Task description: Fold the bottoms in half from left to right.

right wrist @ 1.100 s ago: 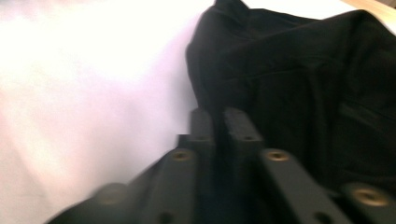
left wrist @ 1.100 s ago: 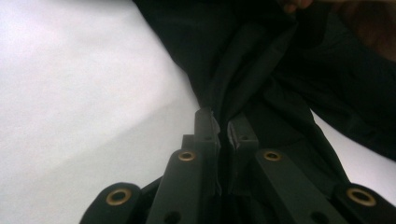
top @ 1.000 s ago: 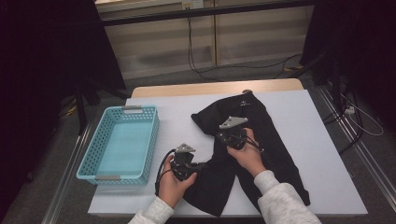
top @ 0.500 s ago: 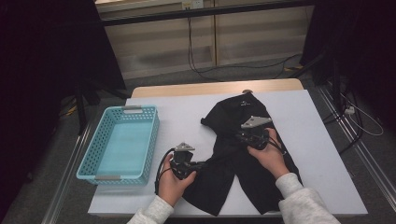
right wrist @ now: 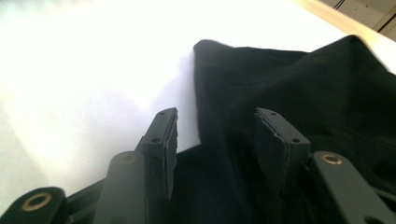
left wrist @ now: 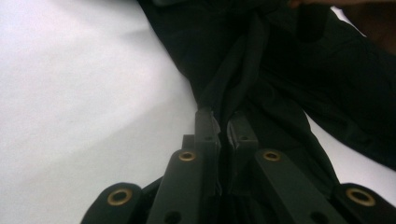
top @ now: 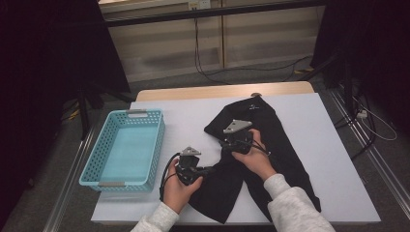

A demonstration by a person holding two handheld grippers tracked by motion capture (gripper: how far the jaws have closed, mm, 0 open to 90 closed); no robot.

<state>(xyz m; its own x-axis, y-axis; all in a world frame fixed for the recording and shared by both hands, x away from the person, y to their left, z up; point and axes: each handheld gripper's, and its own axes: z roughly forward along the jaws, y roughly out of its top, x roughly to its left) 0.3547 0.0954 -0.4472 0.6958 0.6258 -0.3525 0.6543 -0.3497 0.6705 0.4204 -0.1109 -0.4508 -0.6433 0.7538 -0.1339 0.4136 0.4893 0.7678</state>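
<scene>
In the high view, a black garment is lying spread across the white tabletop, well to the right of the blue basket, which is sitting near the tabletop's left edge. The left tongs are resting at the garment's left edge, between the basket and the cloth, with a hand wrapped around them. The right tongs are hovering over the garment's upper left part, farther from the basket, a grey plate showing on top.

In the left gripper view, the left tongs are pinching a bunched fold of the garment, their jaws nearly together on the cloth, with bare tabletop lying to the garment's left.

In the right gripper view, the right tongs have just been opening; their jaws are standing apart over the garment, cloth lying between them but not being pressed, beside its folded corner on the bright tabletop.
</scene>
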